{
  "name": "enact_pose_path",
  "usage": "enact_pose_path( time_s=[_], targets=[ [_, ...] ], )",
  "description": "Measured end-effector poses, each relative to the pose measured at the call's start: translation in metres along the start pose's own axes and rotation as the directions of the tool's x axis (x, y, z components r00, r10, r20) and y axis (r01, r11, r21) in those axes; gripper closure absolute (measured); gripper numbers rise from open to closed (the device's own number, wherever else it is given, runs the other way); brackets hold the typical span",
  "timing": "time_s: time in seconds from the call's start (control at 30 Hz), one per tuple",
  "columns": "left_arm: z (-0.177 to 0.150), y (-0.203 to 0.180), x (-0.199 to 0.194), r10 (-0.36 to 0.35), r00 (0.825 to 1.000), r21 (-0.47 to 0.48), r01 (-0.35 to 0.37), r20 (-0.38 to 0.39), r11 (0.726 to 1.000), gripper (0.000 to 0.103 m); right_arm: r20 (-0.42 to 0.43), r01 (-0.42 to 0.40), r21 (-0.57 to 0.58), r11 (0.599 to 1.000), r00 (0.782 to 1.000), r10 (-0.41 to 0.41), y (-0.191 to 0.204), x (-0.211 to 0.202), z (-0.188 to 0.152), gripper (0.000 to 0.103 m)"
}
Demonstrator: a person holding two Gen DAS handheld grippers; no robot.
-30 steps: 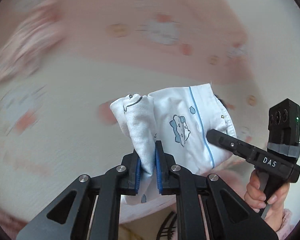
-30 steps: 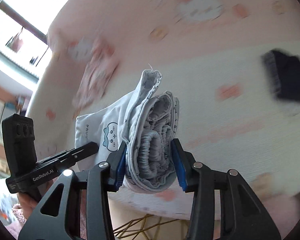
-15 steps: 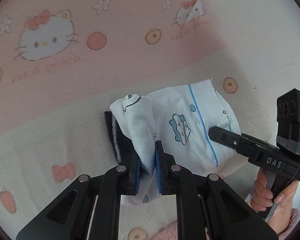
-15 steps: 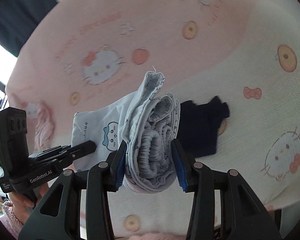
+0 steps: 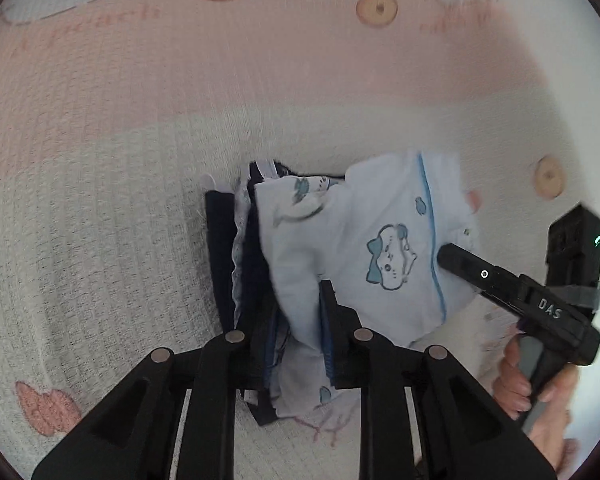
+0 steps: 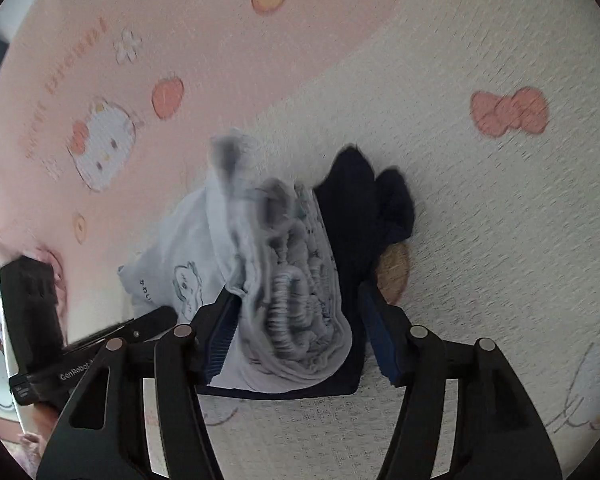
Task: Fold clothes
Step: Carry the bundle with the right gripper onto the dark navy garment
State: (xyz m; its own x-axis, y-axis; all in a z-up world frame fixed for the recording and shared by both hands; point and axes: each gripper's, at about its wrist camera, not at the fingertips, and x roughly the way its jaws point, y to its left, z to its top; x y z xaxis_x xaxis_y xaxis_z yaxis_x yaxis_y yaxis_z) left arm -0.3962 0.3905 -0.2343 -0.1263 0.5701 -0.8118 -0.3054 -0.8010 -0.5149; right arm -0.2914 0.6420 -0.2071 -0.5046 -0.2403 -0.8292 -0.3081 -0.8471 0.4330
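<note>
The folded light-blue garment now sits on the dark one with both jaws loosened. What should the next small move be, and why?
Probably draw both grippers straight back. The light-blue folded garment already lies on the navy garment, and the left gripper and right gripper have just been opening, so their pads no longer clamp the cloth between them.

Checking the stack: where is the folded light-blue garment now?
In both wrist views the light-blue garment lies on the dark navy garment, on the blanket.
</note>
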Motion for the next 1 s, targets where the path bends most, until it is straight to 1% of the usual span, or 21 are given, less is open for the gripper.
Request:
enact_pose_path(
  time_s=[0.07,0.1,0.13,0.2,0.27,0.3,0.33,0.37,0.4,0.43,0.5,0.57,0.7,0.77,0.8,0.83,0.87,0.9,0.93,0.97,1.0],
  targets=[
    [0.001,-0.001,-0.019,0.027,0.998,0.02,-0.029,0.064,0.999,0.076,0.083,0.021,-0.007,1.0,0.996,-0.021,0.002,-0.022,-0.001,0.042],
    [0.002,-0.002,-0.023,0.05,0.996,0.034,-0.052,0.072,0.998,0.066,0.123,0.033,-0.017,0.999,0.992,-0.031,0.005,-0.034,-0.002,0.042],
    [0.002,0.001,-0.021,0.06,0.997,0.026,-0.061,0.05,0.998,0.061,0.138,0.04,-0.024,0.999,0.99,-0.037,0.007,-0.039,-0.002,0.042],
    [0.001,0.012,-0.012,0.059,0.998,-0.019,-0.059,-0.011,0.998,0.05,0.089,0.037,-0.028,0.999,0.995,-0.034,0.007,-0.03,-0.002,0.038],
    [-0.003,0.024,-0.007,0.031,0.999,-0.08,-0.033,-0.035,0.996,0.046,0.016,0.022,-0.001,1.0,1.0,-0.022,0.0,-0.012,-0.004,0.034],
    [-0.005,0.029,-0.007,0.01,0.999,-0.102,-0.013,-0.032,0.995,0.046,-0.019,0.017,0.015,1.0,1.0,-0.017,-0.004,-0.002,-0.006,0.029],
    [-0.007,0.03,-0.008,0.0,1.0,-0.101,-0.003,-0.027,0.995,0.046,-0.043,0.016,0.023,1.0,0.999,-0.015,-0.007,0.006,-0.008,0.019],
    [-0.008,0.029,-0.009,-0.01,1.0,-0.092,0.007,-0.027,0.996,0.049,-0.053,0.013,0.028,1.0,0.999,-0.011,-0.009,0.013,-0.01,0.017],
    [-0.01,0.028,-0.009,-0.024,0.999,-0.091,0.021,-0.035,0.996,0.064,-0.046,0.009,0.027,1.0,0.999,-0.008,-0.01,0.017,-0.012,0.014],
    [-0.012,0.028,-0.009,-0.04,0.998,-0.094,0.036,-0.044,0.995,0.07,-0.039,0.006,0.022,1.0,0.999,-0.005,-0.009,0.02,-0.013,0.02],
    [-0.015,0.025,-0.009,-0.056,0.997,-0.092,0.05,-0.057,0.994,0.076,-0.037,-0.014,0.015,1.0,0.999,0.015,-0.006,0.021,-0.009,0.047],
    [-0.013,0.022,-0.007,-0.068,0.996,-0.092,0.062,-0.063,0.994,0.078,-0.034,-0.032,0.011,0.999,0.999,0.033,-0.005,0.022,-0.004,0.049],
    [-0.009,0.016,-0.002,-0.087,0.993,-0.092,0.08,-0.085,0.993,0.077,0.008,0.015,-0.037,0.999,1.0,-0.015,-0.005,0.016,0.009,0.051],
    [-0.009,0.022,-0.015,-0.09,0.993,-0.132,0.08,-0.077,0.988,0.072,-0.007,0.046,-0.04,0.998,0.999,-0.046,-0.008,0.013,0.01,0.044],
    [-0.011,0.023,-0.027,-0.089,0.995,-0.14,0.081,-0.05,0.987,0.072,-0.021,0.061,-0.038,0.997,0.998,-0.062,-0.009,0.011,0.01,0.035],
    [-0.013,0.02,-0.044,-0.071,0.998,-0.104,0.071,0.004,0.992,0.072,-0.012,0.075,-0.031,0.997,0.997,-0.076,-0.01,0.005,0.008,0.034],
    [-0.016,0.012,-0.057,-0.051,0.998,-0.042,0.053,0.041,0.998,0.072,0.043,0.091,-0.023,0.996,0.995,-0.09,-0.01,-0.008,0.004,0.034],
    [-0.018,0.003,-0.066,-0.036,0.997,0.021,0.034,0.067,0.999,0.072,0.125,0.124,-0.029,0.992,0.985,-0.119,-0.007,-0.024,0.0,0.035],
    [-0.018,-0.006,-0.07,-0.033,0.997,0.077,0.028,0.072,0.997,0.072,0.227,0.176,-0.031,0.984,0.96,-0.165,0.0,-0.041,-0.006,0.037],
    [-0.019,-0.017,-0.067,-0.04,0.997,0.137,0.031,0.06,0.99,0.072,0.296,0.207,-0.041,0.977,0.937,-0.186,0.007,-0.053,-0.01,0.039],
    [-0.019,-0.025,-0.059,-0.027,0.999,0.191,0.018,0.044,0.981,0.072,0.318,0.208,-0.07,0.976,0.932,-0.175,0.015,-0.056,-0.014,0.04]
  ],
)
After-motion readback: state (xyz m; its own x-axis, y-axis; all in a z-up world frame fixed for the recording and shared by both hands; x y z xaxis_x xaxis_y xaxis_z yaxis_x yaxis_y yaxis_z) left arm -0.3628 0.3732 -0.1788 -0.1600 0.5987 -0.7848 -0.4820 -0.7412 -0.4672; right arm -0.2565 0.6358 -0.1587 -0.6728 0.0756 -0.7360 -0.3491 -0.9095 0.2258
